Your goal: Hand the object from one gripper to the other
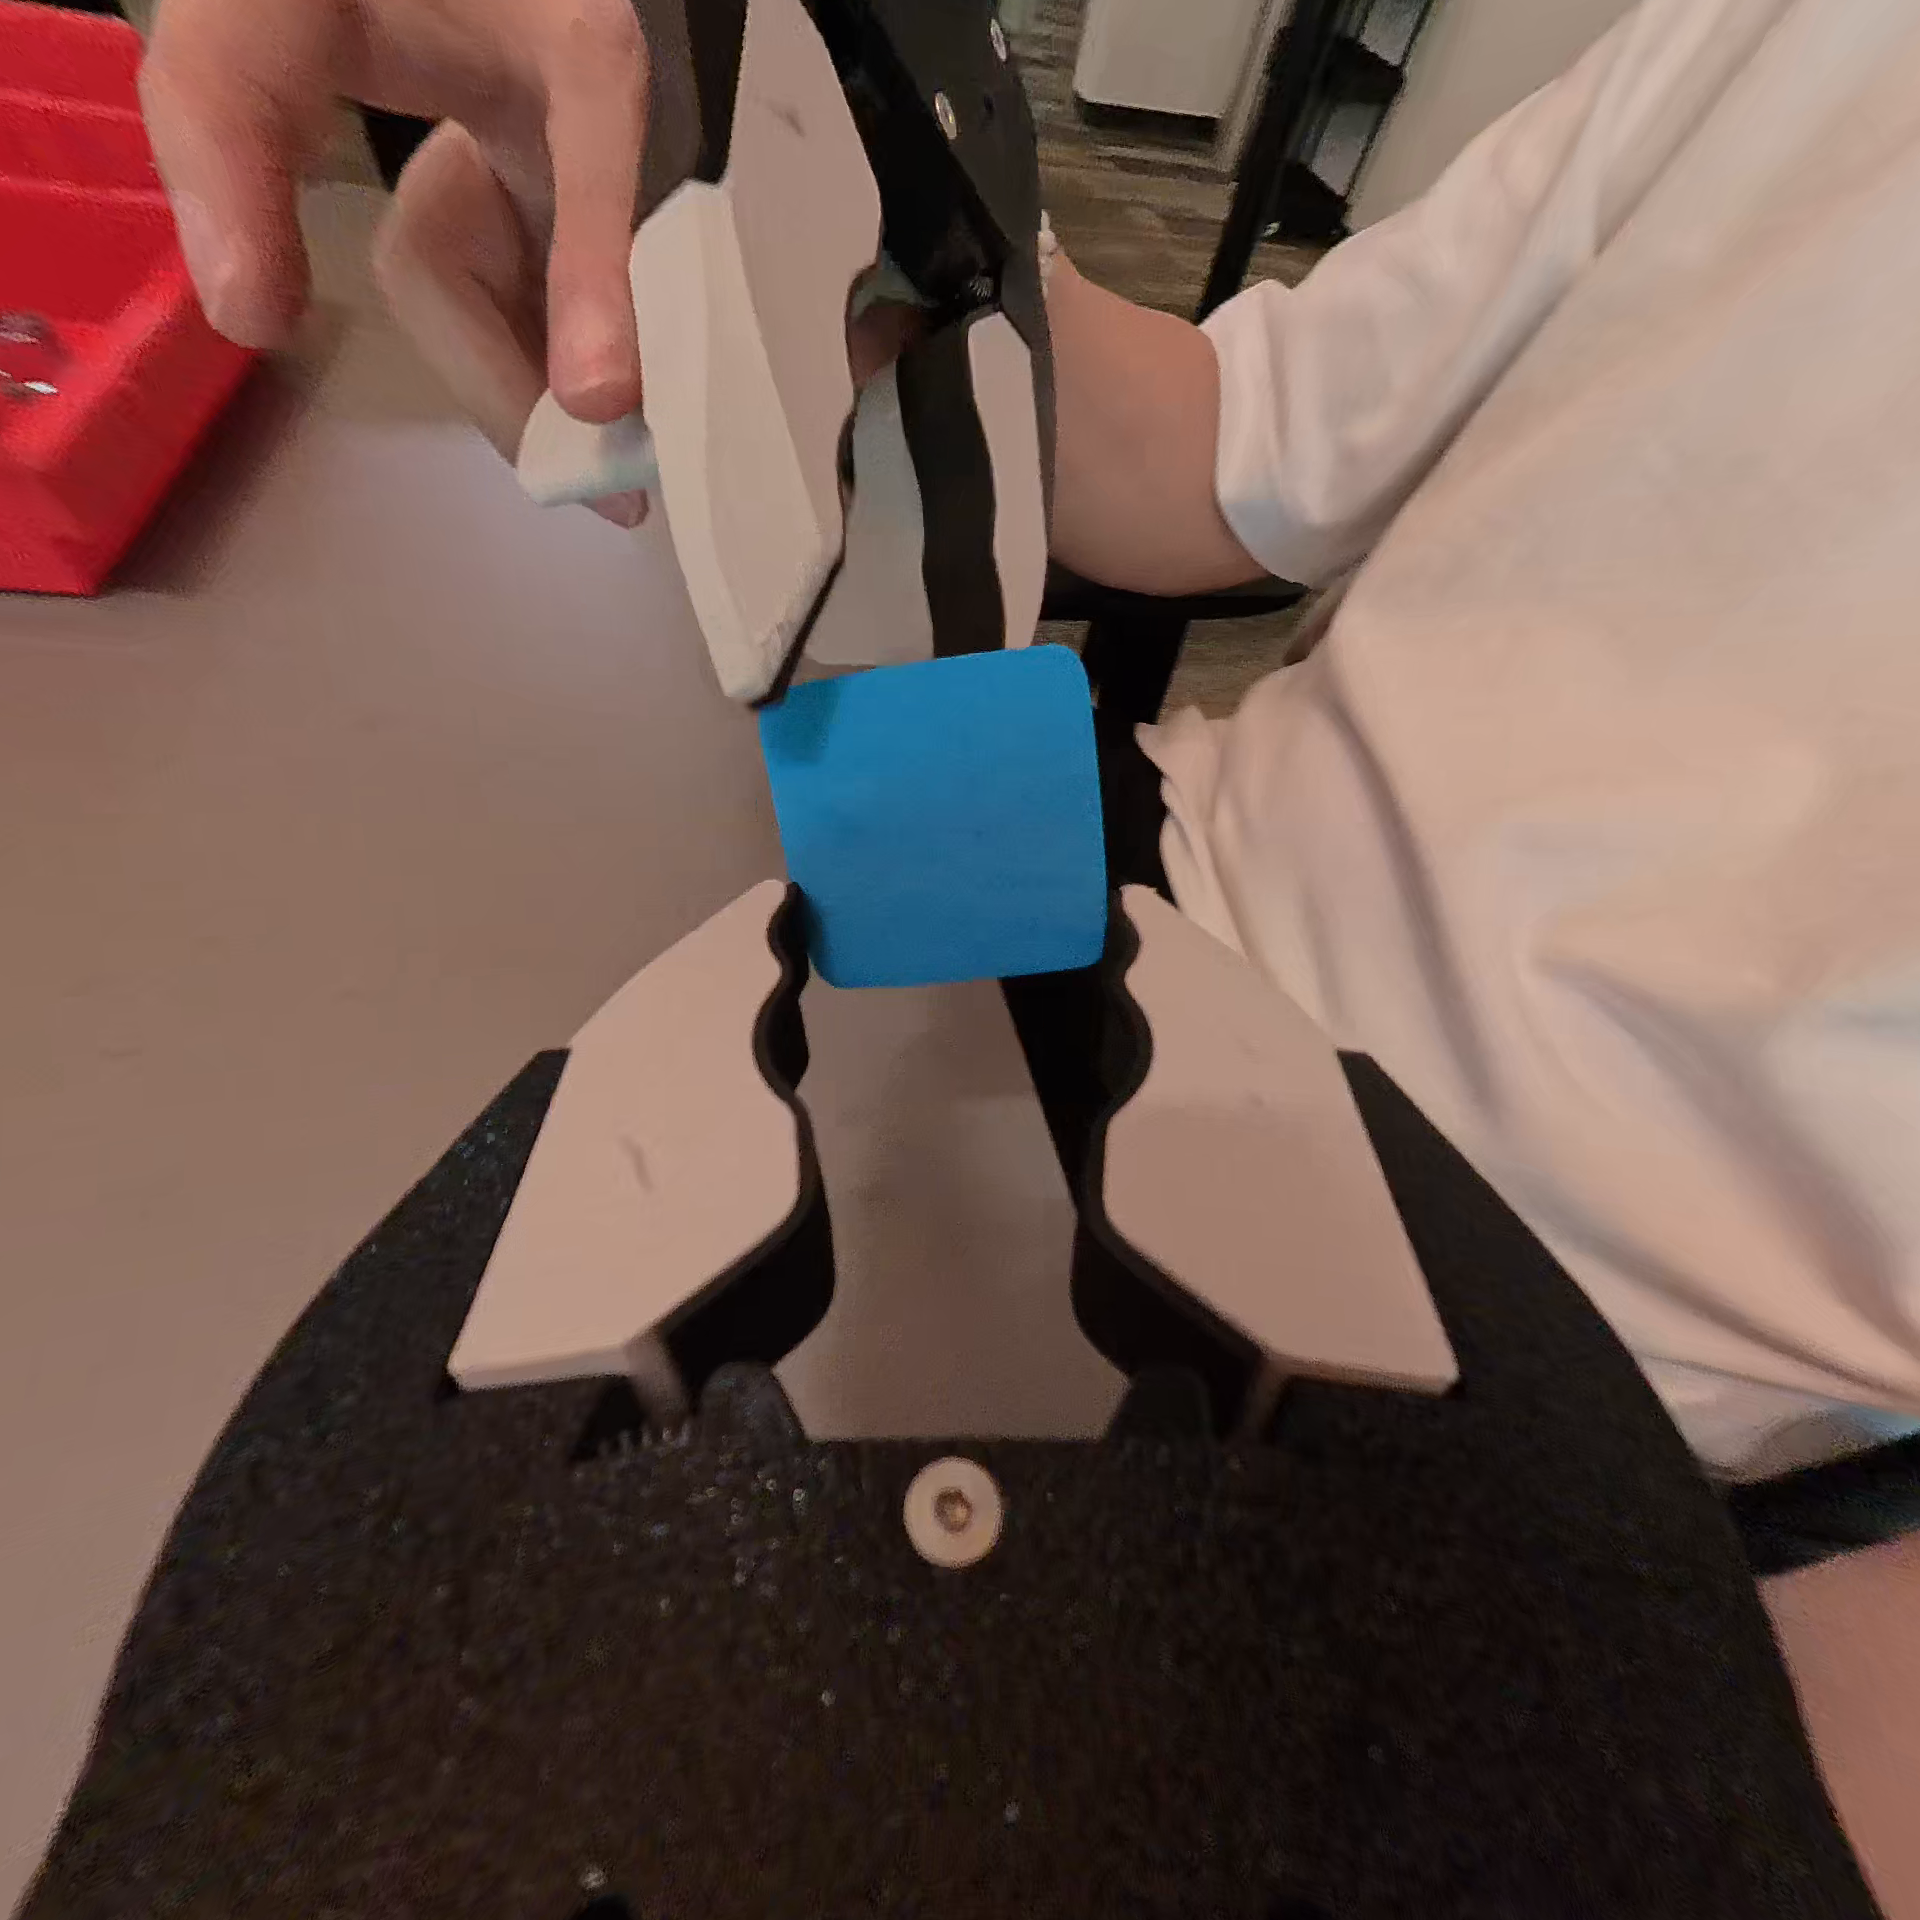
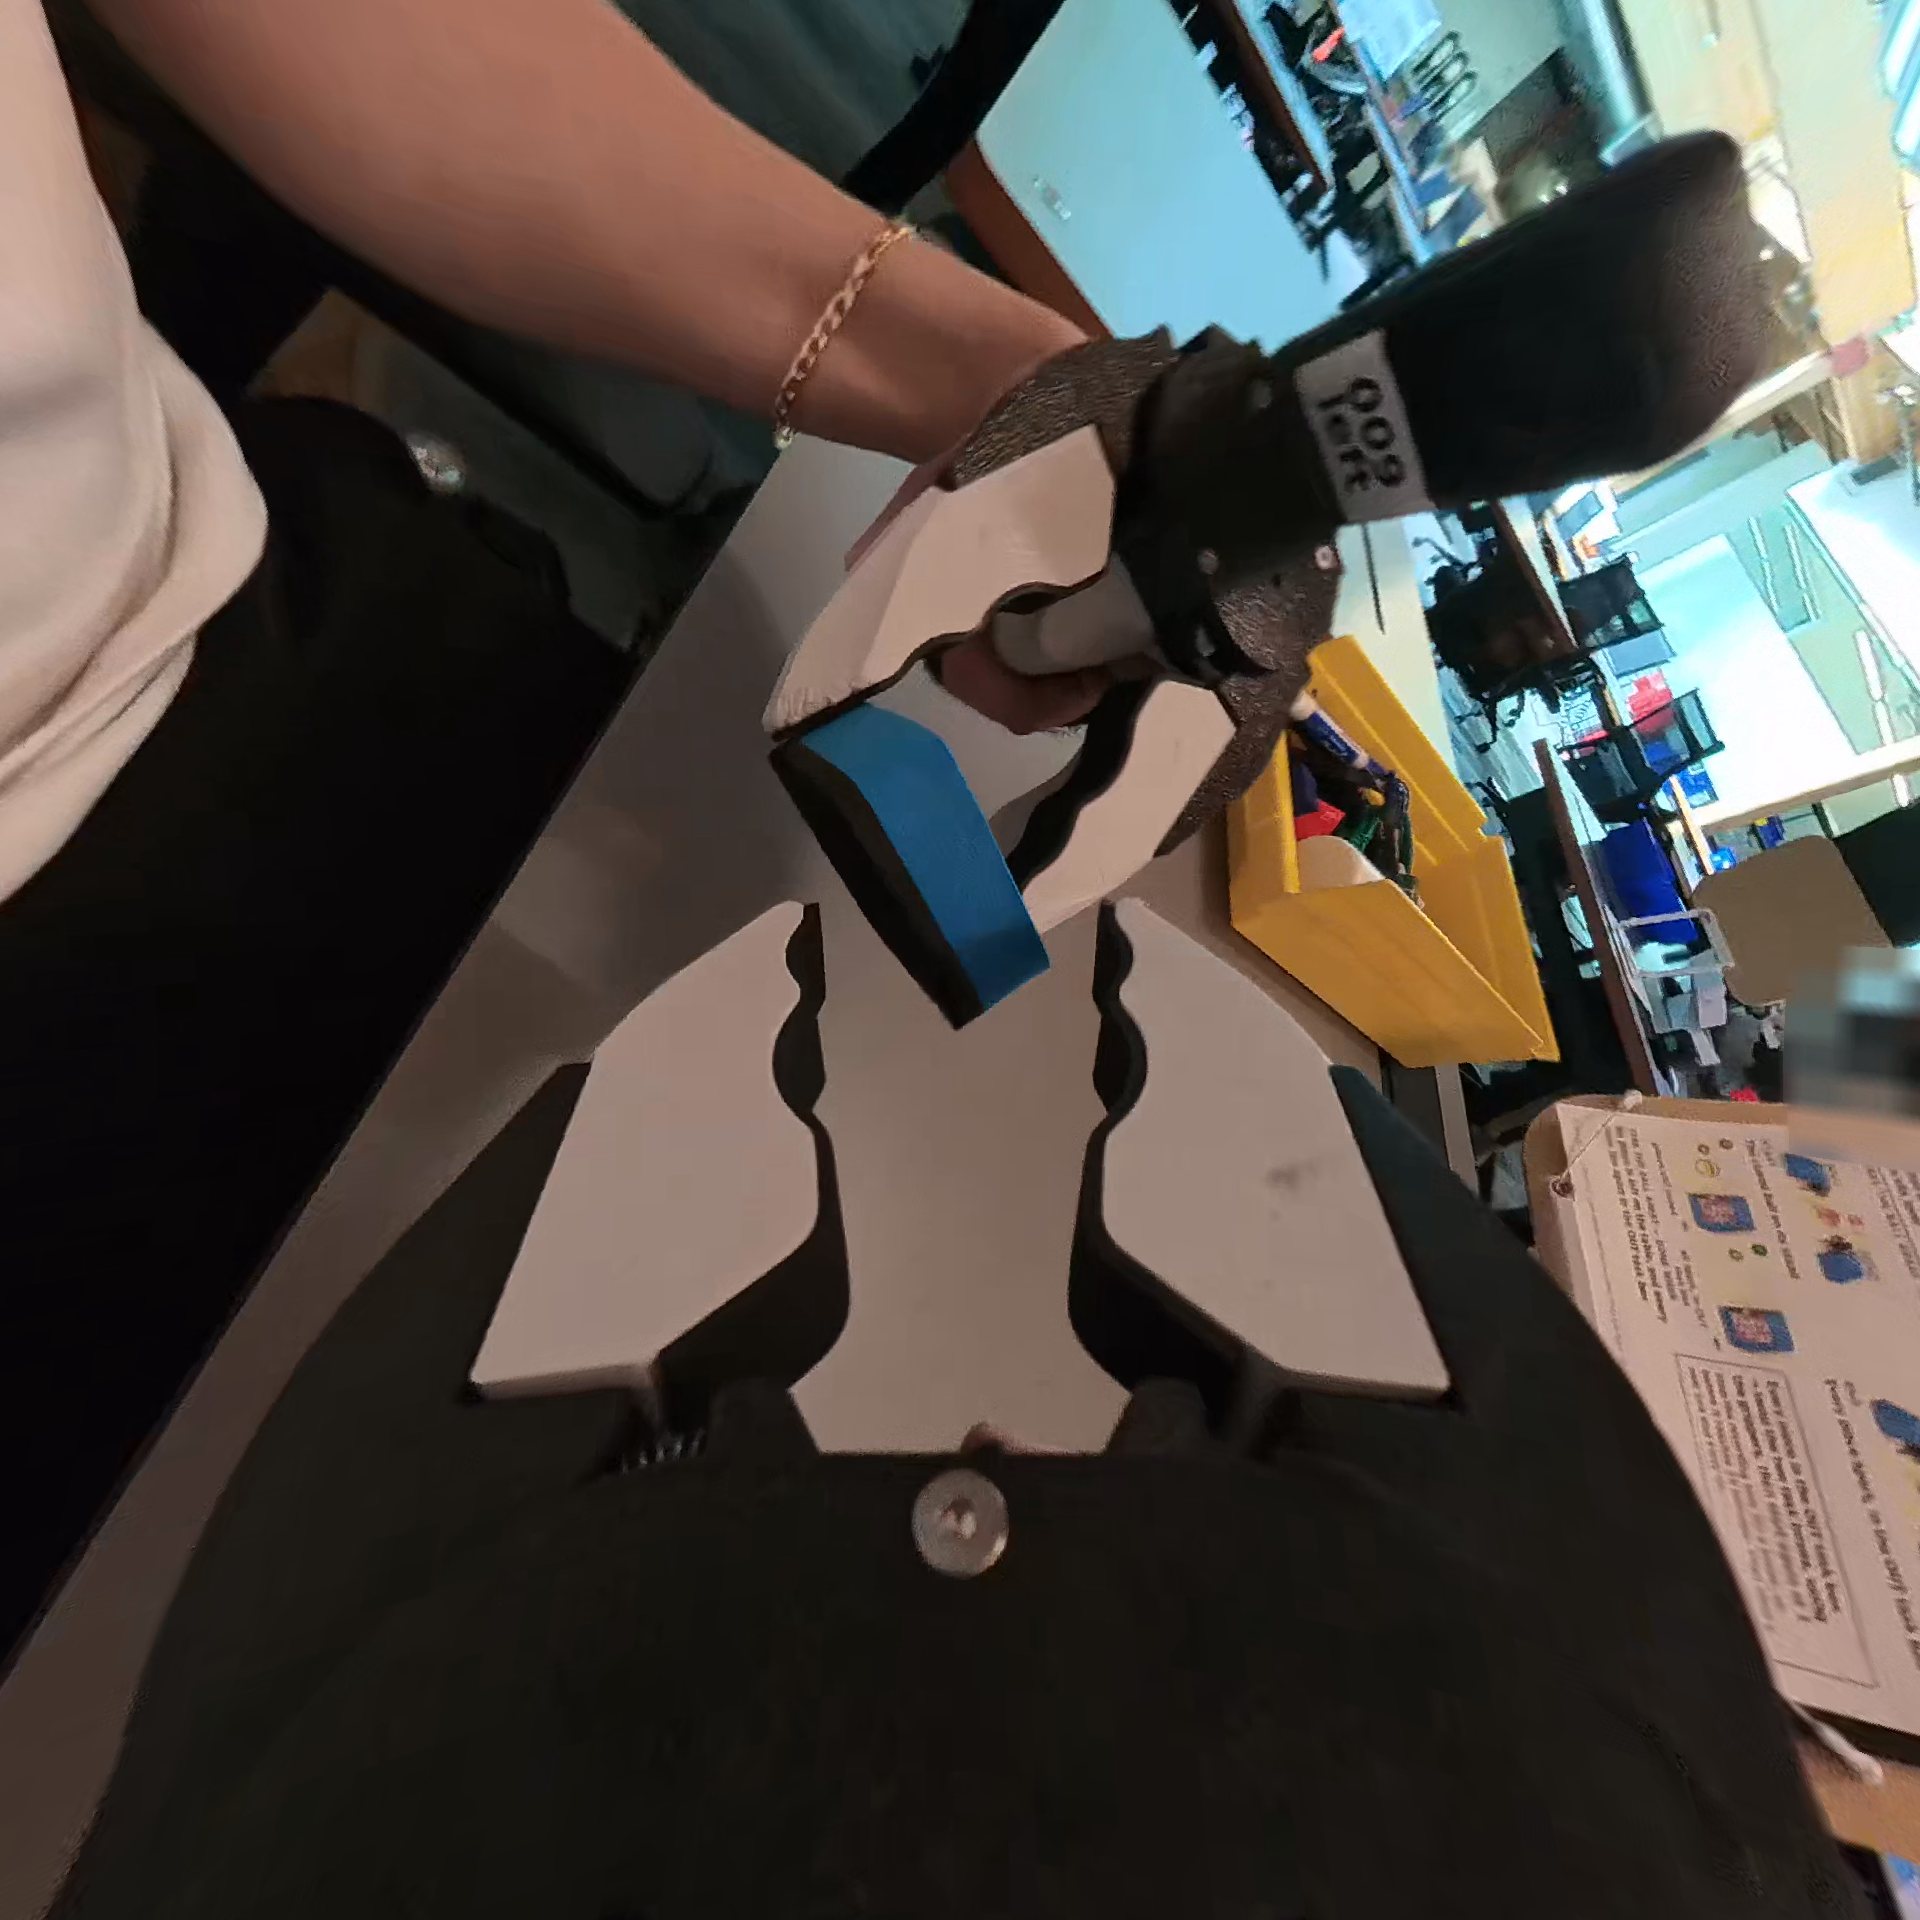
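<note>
Left tongs (image 1: 956,904) narrowed on blue foam block (image 1: 935,821), tips pressing its two side edges; block held in air above grey table (image 1: 312,831). Right wrist view: block's black underside visible, its free end tilted down between right tongs (image 2: 956,914). Right tongs spread wide, straddling block, gap visible either side. Person's hand (image 1: 416,208) on right tongs' handle. Red bin (image 1: 83,364) at table's far left; yellow bin (image 2: 1382,935) beyond.

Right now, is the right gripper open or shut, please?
Open: the right gripper straddles the blue block without touching; the left gripper grips it.
</note>
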Action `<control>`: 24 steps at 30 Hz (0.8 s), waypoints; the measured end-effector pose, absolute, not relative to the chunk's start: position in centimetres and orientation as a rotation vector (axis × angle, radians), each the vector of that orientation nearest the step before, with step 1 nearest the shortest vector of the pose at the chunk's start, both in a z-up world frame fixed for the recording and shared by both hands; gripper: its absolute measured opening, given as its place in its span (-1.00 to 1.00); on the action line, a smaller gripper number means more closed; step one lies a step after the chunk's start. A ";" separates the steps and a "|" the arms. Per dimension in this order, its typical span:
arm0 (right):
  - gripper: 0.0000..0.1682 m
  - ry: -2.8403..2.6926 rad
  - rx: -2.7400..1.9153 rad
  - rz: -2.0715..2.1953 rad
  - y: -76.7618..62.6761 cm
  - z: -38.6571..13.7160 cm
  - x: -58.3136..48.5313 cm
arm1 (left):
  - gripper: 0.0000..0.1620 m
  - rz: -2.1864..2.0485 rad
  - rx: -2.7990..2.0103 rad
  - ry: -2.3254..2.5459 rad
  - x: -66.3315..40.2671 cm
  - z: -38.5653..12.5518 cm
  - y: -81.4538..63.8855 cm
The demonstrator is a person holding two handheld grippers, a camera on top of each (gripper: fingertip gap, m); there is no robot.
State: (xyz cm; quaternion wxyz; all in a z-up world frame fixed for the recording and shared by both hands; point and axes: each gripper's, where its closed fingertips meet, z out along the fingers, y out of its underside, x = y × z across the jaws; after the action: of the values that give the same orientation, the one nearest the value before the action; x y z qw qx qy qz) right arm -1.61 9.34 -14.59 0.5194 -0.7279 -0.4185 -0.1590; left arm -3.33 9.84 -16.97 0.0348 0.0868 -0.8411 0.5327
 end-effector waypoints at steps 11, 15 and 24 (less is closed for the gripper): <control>-0.69 -1.047 -1.850 -0.523 11.4 -17.3 0.0 | -0.36 1.686 0.382 -2.621 -1.6 -17.2 11.1; -0.71 -0.649 -1.864 -0.379 12.0 -15.3 3.0 | -0.21 2.076 0.454 -2.817 1.7 -13.9 12.8; -0.71 0.124 -1.611 0.602 11.3 -10.7 4.3 | -0.15 2.483 0.190 -3.214 3.2 -9.9 12.8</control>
State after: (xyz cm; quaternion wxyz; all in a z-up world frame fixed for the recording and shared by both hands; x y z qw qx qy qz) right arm 4.34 11.32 -10.71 0.6508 -0.7094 0.0544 0.2650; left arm 3.18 12.84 -9.88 -0.4457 0.0418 -0.7076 0.5467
